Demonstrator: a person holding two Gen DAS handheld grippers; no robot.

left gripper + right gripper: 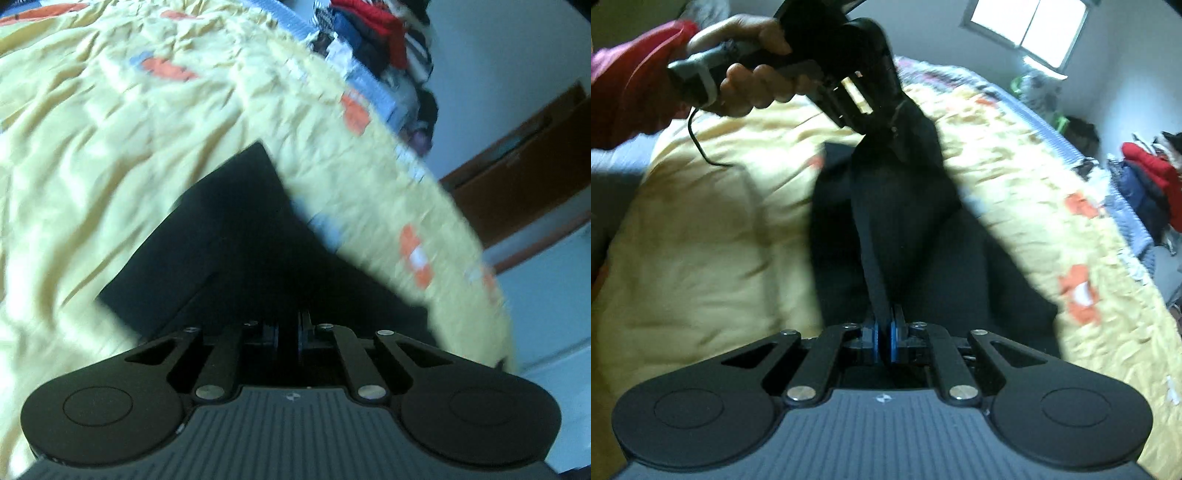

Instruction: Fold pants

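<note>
Black pants [229,236] lie partly on a yellow quilted bed cover [92,147]. My left gripper [288,332] is shut on an edge of the pants, which spread out in front of it. In the right wrist view the pants [897,206] hang stretched between both grippers above the bed. My right gripper [884,332] is shut on a taut fold of the black cloth between its blue pads. The left gripper [886,125] shows at the top, held by a hand, clamped on the other end of the cloth.
The yellow cover [701,229] has orange and blue patches. A pile of clothes [384,40] sits beyond the bed's far edge. A brown wooden door [524,162] stands at right. A window [1027,26] is high on the wall.
</note>
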